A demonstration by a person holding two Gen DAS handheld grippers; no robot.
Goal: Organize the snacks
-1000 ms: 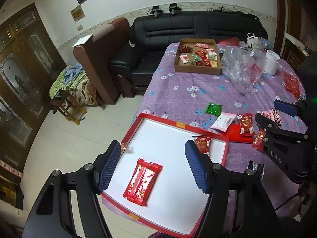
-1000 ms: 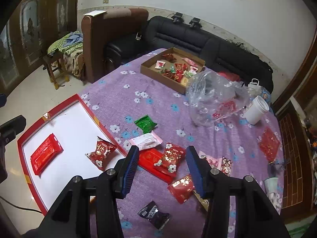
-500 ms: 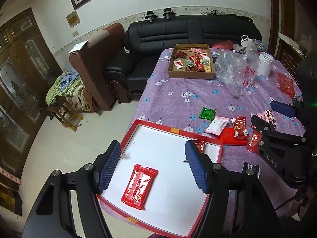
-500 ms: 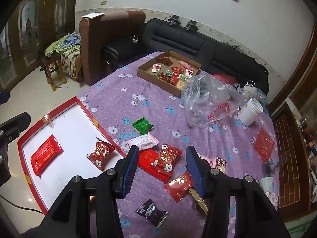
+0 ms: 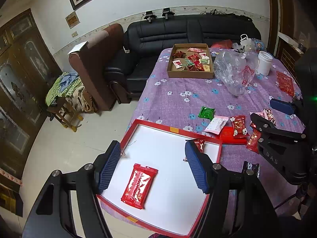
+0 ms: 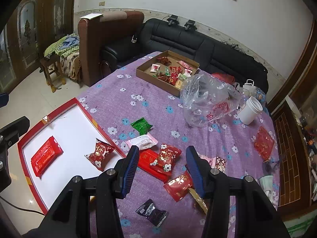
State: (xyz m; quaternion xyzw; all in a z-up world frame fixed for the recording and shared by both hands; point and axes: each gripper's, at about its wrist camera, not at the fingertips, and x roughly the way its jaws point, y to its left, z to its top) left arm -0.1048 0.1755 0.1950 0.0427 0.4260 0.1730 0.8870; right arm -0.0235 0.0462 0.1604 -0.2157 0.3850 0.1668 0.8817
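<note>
**Two snacks in the tray, a pile still waiting on the tabletop**

Looks like we're between pickups. The red-rimmed tray (image 5: 219, 149) sits at the near left corner of the tabletop (image 6: 150, 91), and it holds a flat red packet (image 5: 139, 185) plus a small red flowered candy pack (image 6: 99, 154) near its right edge. Neither gripper is carrying anything: the left gripper (image 5: 153, 167) hangs over the tray with its fingers spread wide apart, and the right gripper (image 6: 161, 171) hovers over the loose pile with its fingers apart too.

The leftover snacks lie just right of the tray: a green packet (image 6: 141, 126), a pink-and-white packet (image 6: 142, 142), a red flowered pack (image 6: 166, 159) lying on a flat red envelope (image 6: 147, 161), another red packet (image 6: 179, 184) and a black one (image 6: 151, 212) nearest the camera. Farther back there's a cardboard box (image 6: 147, 75) of mixed sweets, a crumpled plastic bag (image 6: 208, 99) and a white cup (image 6: 250, 110).

My guess for the next move: drop the right gripper onto that red flowered pack, since it sits almost between the fingers already, close on it and carry it left into the tray. It's stacked on the envelope, so the pinch needs to catch only the top one.
</note>
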